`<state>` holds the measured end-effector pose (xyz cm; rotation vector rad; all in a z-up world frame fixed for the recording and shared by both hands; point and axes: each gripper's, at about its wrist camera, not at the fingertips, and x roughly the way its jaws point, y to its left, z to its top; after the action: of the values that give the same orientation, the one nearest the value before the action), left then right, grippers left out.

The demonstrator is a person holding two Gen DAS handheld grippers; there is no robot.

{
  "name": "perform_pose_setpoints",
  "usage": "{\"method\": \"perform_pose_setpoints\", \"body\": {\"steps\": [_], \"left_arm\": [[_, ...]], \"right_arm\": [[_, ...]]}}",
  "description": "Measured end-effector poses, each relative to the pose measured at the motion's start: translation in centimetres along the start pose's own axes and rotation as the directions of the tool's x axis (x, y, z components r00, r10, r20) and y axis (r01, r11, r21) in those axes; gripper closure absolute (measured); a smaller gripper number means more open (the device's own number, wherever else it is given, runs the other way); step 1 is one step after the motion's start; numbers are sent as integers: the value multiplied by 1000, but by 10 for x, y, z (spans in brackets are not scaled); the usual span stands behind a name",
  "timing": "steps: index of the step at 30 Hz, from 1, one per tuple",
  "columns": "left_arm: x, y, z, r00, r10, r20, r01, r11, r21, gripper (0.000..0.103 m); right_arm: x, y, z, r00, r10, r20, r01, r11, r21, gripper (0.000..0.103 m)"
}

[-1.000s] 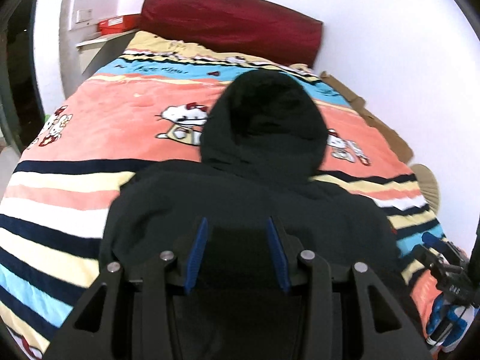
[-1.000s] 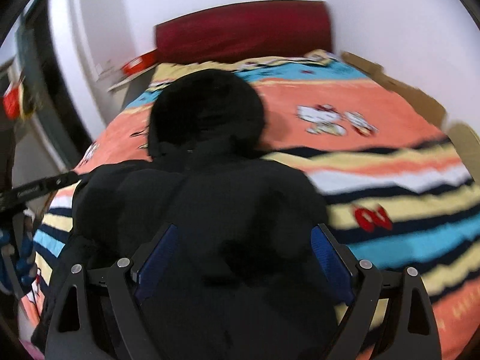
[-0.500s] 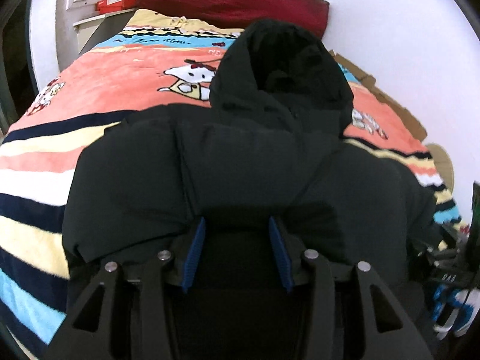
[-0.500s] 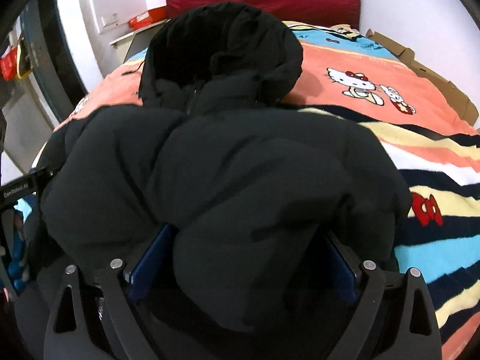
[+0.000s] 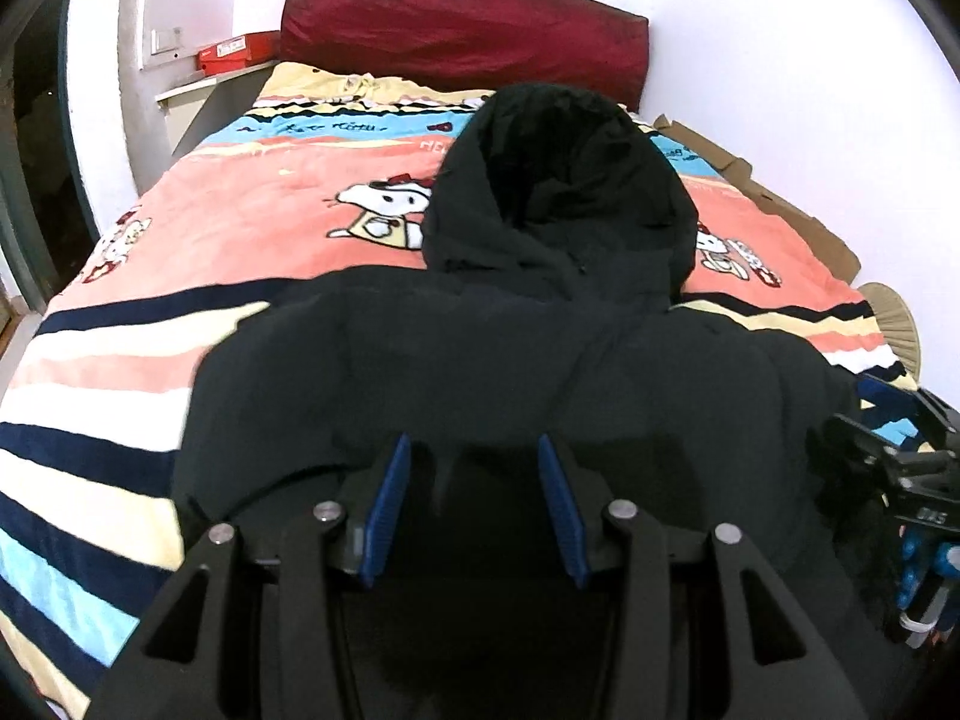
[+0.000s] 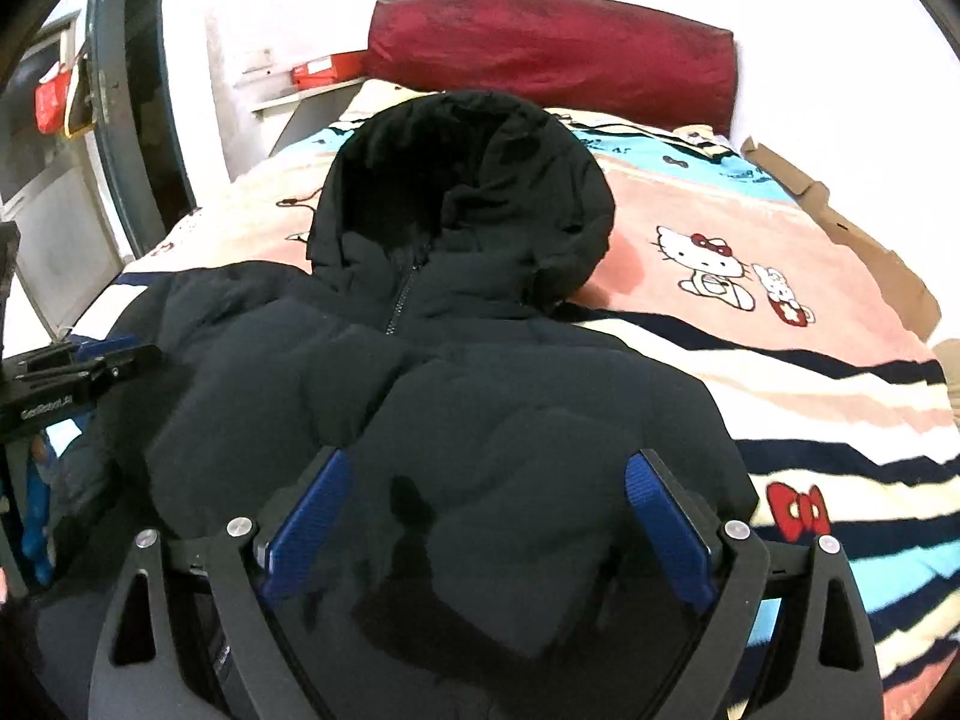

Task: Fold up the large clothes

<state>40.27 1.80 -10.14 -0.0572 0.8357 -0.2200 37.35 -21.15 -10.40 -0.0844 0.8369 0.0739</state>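
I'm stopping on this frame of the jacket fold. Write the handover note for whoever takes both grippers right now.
Left gripper: jaws half apart, a fold of the black jacket between the pads; whether they pinch it I cannot tell.
Right gripper: jaws wide around a thick puffy bunch of the jacket.
Jacket: on the striped blanket, hood flat toward the red headboard, zip side up.
Done: the near part is doubled up onto the chest, judging by the bulk.
Left: probably lay that fold down, let go, then deal with the hood and tidy the sides.
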Motion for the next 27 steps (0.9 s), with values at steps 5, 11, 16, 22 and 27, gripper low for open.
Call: {"method": "perform_pose_setpoints", "body": {"steps": [5, 11, 16, 22, 27], "left_arm": [[14, -10, -13, 1000, 26, 9, -27, 999, 43, 59], [24, -12, -20, 998, 63, 15, -64, 996, 57, 48], [27, -15, -25, 996, 83, 13, -84, 994, 75, 47], [25, -16, -31, 996, 94, 9, -94, 991, 90, 47], [25, -15, -30, 995, 95, -1, -94, 991, 93, 47]], "right_arm": [[33, -2, -13, 999, 25, -46, -26, 999, -21, 8], [50, -3, -23, 995, 48, -85, -51, 998, -34, 1], [53, -4, -30, 993, 60, -101, -62, 998, -20, 1], [48, 1, -32, 993, 22, -117, -30, 998, -61, 1], [43, -5, -35, 988, 18, -151, -25, 998, -49, 1]]}}
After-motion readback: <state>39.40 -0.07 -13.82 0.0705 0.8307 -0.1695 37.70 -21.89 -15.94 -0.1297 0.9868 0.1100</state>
